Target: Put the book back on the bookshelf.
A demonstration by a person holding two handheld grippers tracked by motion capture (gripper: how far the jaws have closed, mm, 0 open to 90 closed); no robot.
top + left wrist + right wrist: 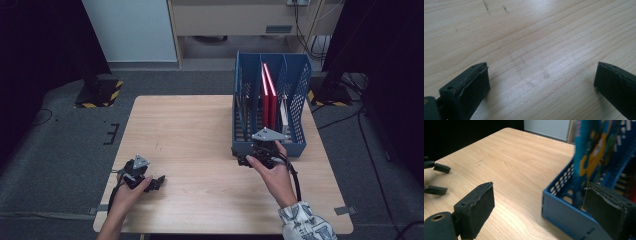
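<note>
Blue file rack [300, 87] at 2 o'clock; right gripper [263, 156] wide open, empty, at its front; left gripper [148, 181] wide open, empty, 8 o'clock.

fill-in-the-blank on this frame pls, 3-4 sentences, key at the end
1. The file rack on the table is coloured ____.
2. The right gripper has its jaws ____, at the rack's near wall.
3. The left gripper holds ____ between its jaws, above bare wood.
4. The two upright books with plain covers in the rack are ____.

Missing words: blue; open; nothing; red
</note>
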